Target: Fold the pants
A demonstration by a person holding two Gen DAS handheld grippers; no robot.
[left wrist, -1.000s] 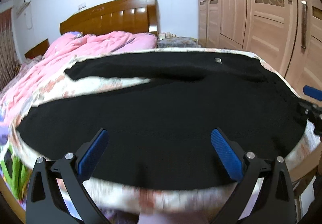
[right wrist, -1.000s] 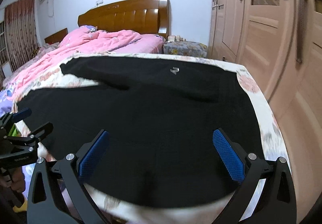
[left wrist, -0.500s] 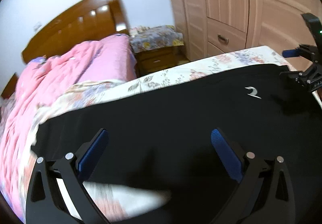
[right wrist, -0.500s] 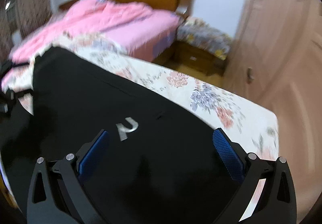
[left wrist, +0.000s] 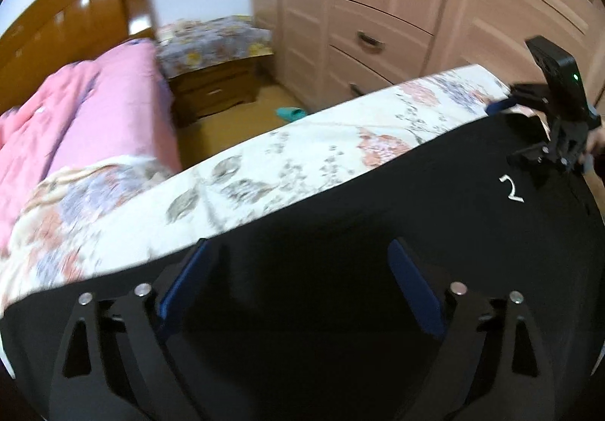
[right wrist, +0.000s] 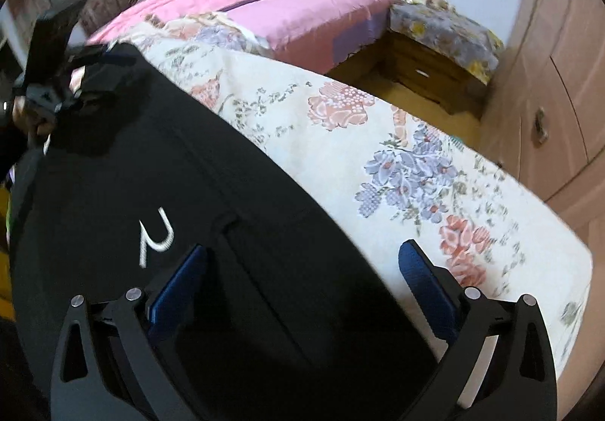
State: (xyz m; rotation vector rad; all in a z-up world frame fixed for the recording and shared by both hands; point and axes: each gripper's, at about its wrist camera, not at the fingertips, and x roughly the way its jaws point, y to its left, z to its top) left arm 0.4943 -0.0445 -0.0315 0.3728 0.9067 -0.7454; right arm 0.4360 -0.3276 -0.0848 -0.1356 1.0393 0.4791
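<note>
Both hand-held grippers, left point(left wrist: 297, 283) and right point(right wrist: 302, 283), hover jaws apart over the black pants point(right wrist: 159, 171); left jaws have just been narrowing, clamping nothing. Floral bed point(right wrist: 378, 141) at 2 o'clock.

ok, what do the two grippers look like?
Both alike: left gripper and right gripper have matte black, triangular-cutout linkage arms with silver pivot screws and long blue ribbed pads. Seen from outside, the right one carries a black block with a green light.
</note>
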